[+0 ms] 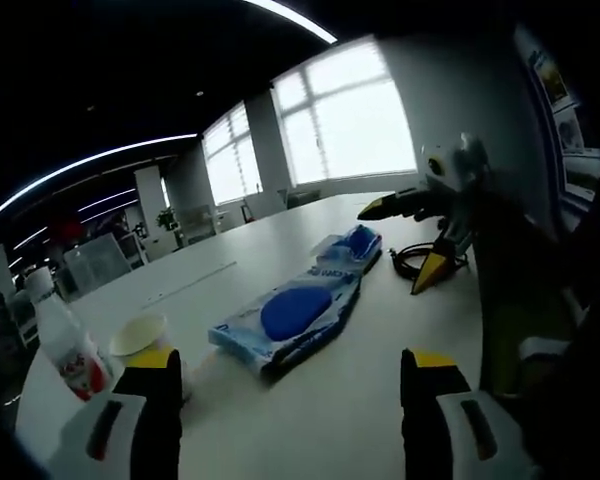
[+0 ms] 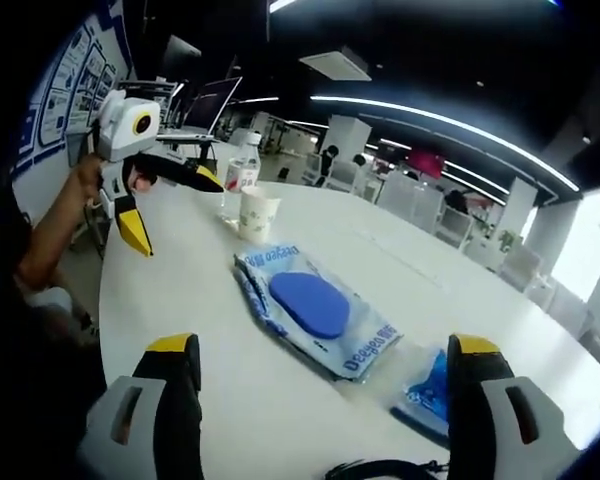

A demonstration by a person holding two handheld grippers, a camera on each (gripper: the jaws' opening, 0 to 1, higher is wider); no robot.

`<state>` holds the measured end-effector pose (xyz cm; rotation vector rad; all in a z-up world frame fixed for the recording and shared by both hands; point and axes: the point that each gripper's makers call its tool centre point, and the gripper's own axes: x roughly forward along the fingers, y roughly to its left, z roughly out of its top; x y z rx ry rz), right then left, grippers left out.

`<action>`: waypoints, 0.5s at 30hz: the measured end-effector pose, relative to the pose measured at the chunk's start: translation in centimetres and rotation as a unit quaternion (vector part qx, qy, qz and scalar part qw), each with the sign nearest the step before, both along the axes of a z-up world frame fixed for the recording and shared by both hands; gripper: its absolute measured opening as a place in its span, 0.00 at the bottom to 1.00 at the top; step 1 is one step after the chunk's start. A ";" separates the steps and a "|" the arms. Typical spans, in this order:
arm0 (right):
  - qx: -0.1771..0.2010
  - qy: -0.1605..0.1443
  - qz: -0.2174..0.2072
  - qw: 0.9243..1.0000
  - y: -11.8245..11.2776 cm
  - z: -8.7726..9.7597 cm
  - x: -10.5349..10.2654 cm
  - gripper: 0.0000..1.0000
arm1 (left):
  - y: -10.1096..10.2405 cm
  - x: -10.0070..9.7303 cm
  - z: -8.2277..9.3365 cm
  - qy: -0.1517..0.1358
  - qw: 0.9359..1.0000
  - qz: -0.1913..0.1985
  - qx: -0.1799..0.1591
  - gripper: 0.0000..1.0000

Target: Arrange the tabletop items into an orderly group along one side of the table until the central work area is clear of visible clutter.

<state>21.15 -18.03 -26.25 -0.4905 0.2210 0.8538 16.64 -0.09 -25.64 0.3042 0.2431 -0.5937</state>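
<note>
On the white table (image 1: 310, 400), left gripper view: left gripper (image 1: 292, 385) w/ jaws spread wide, nothing between them, yellow tips at approx 7 and 5 o'clock of the view. Just ahead, near center, lies a flat wet-wipes pack (image 1: 292, 315) w/ blue oval lid, long axis running toward 1 o'clock. Touching or nearly touching its far end is a smaller blue packet (image 1: 352, 246); can't tell which. At approx 8 o'clock a paper cup (image 1: 140, 335) stands upright just beyond the left jaw, and a clear bottle (image 1: 62, 340) w/ red-and-white label stands beside it toward 9 o'clock. At 3 o'clock the right gripper (image 1: 405, 245) hangs above the table edge, jaws parted wide and holding nothing, over a coiled black cable (image 1: 412, 262). Right gripper view: right gripper (image 2: 325, 385) released too, jaws far apart at 7 and 5 o'clock. Wipes pack (image 2: 315, 310) sits center; blue packet (image 2: 430, 390) at 5 o'clock, just by the right jaw. Cup (image 2: 257, 215) and bottle (image 2: 240, 175) stand together at 11 o'clock, well apart from the pack. Left gripper (image 2: 170, 210) shows at 10 o'clock, held by a hand (image 2: 85, 180), jaws spread. Cable (image 2: 380, 468) peeks in at 6 o'clock.
</note>
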 end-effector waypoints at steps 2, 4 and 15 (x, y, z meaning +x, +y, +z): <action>0.002 0.001 -0.001 1.000 0.0 0.0 0.0 1.00 | 0.1 -0.1 0.1 -0.002 1.000 0.003 -0.002 0.93; 0.002 0.002 -0.001 1.000 0.1 0.0 0.0 1.00 | 0.0 -0.1 0.1 -0.002 1.000 0.004 -0.003 0.95; -0.001 0.002 -0.005 1.000 -0.2 0.0 -0.2 1.00 | -0.4 -0.3 0.1 0.007 1.000 0.007 -0.005 1.00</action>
